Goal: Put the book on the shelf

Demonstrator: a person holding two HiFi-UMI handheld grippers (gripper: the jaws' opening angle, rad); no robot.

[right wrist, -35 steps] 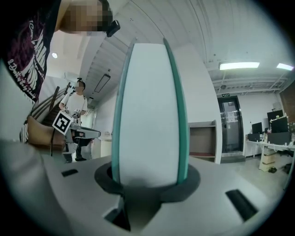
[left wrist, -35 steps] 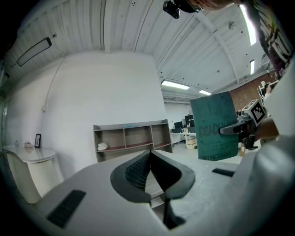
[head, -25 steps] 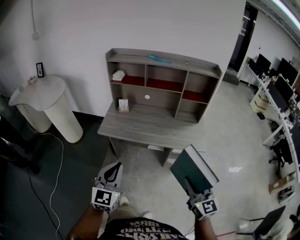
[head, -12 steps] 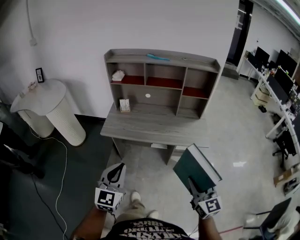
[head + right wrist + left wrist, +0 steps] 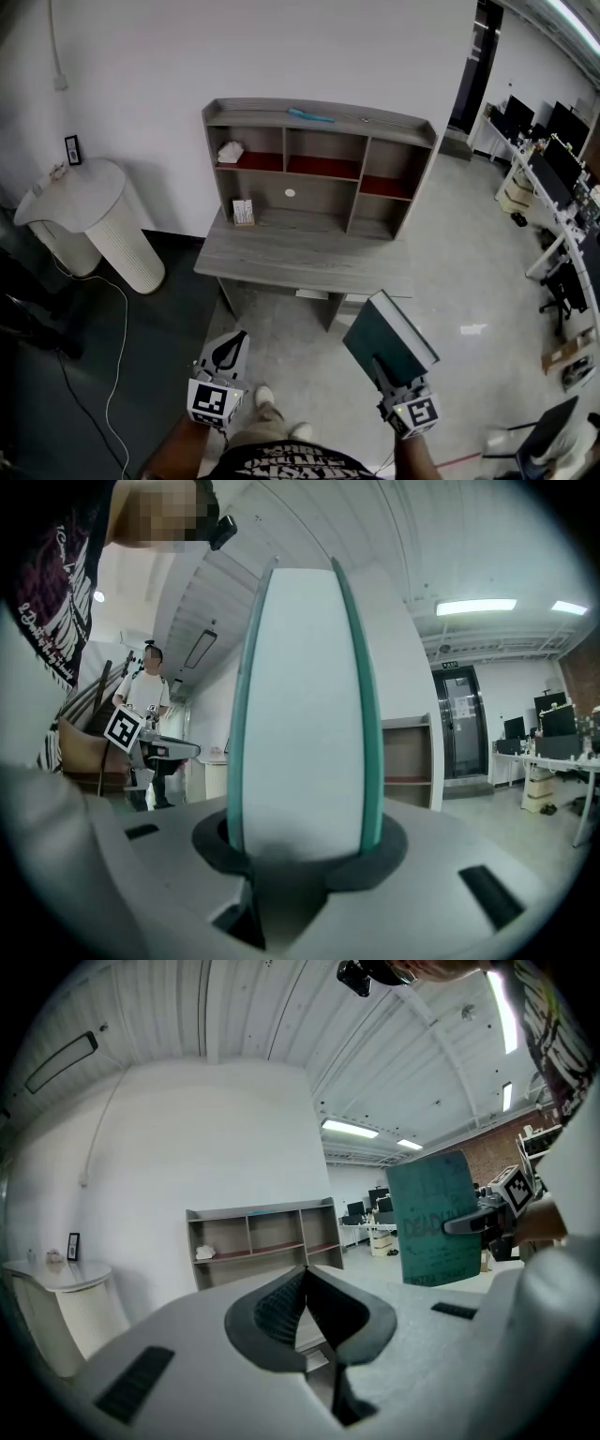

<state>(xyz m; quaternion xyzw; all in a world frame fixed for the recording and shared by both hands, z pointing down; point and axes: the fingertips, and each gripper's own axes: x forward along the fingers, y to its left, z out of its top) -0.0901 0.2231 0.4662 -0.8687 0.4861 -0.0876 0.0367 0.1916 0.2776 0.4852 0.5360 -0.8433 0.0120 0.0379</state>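
A thick dark green book (image 5: 384,339) stands upright in my right gripper (image 5: 386,373), low at the right of the head view, over the floor in front of the desk. In the right gripper view the book's white page edge (image 5: 302,714) fills the space between the jaws, which are shut on it. The grey shelf unit (image 5: 319,164) with red-lined compartments sits on the wooden desk (image 5: 300,258) ahead, against the white wall. My left gripper (image 5: 228,352) hangs low at the left, jaws shut, holding nothing. The book (image 5: 441,1218) also shows at the right of the left gripper view.
A white ribbed round stand (image 5: 89,220) is left of the desk, with a cable (image 5: 112,337) across the dark floor. Small items lie in the shelf compartments and a teal object (image 5: 309,116) on top. Office desks with monitors (image 5: 553,178) line the right side.
The view has shifted slightly as I step; the desk and shelf sit about the same distance away. Both grippers keep their places and the book stays gripped.
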